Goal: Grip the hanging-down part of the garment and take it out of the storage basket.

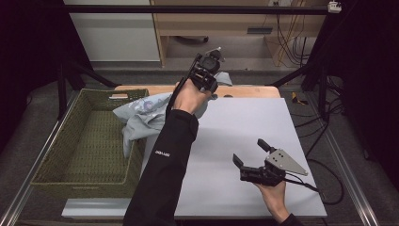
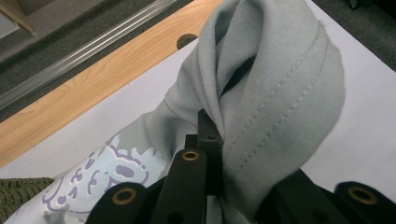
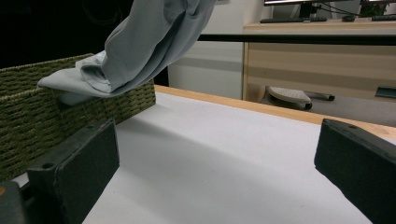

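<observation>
High view shows the left hand-held gripper (image 1: 205, 75) raised over the far edge of the table (image 1: 244, 136), its jaws pinched on a fold of a pale grey garment (image 1: 141, 115). The cloth hangs from that grip down and to the left, draping over the near right rim of the woven green basket (image 1: 61, 155), with its lower end trailing inside the basket. In the left gripper view the jaws are closed on a stitched hem of the garment (image 2: 261, 107), and a purple print shows on the fabric lower down. The right hand-held gripper (image 1: 251, 153) hovers low over the near right part of the table with its jaws spread wide and nothing between them; its own view looks across the bare grey surface toward the basket (image 3: 56, 116) and the hanging cloth (image 3: 144, 42). The grip looks thin, taken on a hem edge only, so the fabric could slip free if it is pulled hard. The trailing end might also snag on the basket rim and drag or tip the basket. The garment's long axis runs diagonally, from the raised gripper down toward the basket at the left.
</observation>
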Demonstrator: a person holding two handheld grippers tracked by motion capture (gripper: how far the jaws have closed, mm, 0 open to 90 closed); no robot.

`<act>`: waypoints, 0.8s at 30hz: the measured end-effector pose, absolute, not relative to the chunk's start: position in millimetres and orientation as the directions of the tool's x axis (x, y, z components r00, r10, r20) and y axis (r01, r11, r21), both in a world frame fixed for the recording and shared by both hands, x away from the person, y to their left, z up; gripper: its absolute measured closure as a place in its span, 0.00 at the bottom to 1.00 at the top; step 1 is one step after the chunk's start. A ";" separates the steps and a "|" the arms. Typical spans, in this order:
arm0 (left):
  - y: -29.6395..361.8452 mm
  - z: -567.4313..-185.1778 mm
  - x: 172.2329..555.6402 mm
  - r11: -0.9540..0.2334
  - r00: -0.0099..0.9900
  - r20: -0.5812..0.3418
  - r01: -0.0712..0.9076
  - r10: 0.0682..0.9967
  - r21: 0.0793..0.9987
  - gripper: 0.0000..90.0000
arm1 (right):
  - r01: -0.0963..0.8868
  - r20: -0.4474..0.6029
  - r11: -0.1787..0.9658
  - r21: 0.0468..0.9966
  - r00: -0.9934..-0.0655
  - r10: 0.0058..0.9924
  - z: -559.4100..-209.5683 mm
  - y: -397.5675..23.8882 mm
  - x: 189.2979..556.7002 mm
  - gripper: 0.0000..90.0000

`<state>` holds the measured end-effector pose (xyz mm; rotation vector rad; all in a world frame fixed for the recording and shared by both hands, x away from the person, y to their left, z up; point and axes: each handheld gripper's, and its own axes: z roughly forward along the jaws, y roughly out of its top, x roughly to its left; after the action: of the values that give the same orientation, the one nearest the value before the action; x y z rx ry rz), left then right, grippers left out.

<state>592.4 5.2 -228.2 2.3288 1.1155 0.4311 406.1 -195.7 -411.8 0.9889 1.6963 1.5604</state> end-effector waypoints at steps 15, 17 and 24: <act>3.5 -228.0 594.3 -0.532 0.615 0.058 0.628 0.787 0.568 0.94 | 0.129 0.062 0.009 0.992 -0.533 0.844 -408.3 -197.8 405.8 0.00; 3.6 -227.5 594.2 -0.531 0.614 0.056 0.629 0.787 0.568 0.94 | 0.116 0.061 0.003 0.993 -0.540 0.839 -407.0 -198.9 407.0 0.00; 7.1 -227.1 594.1 -0.529 0.613 0.056 0.628 0.788 0.571 0.94 | 0.109 0.048 0.013 0.994 -0.542 0.839 -401.7 -199.0 411.2 0.01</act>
<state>594.1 7.1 -227.1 2.3339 1.1154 0.4215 411.2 -199.0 -401.7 0.9753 1.7022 1.5833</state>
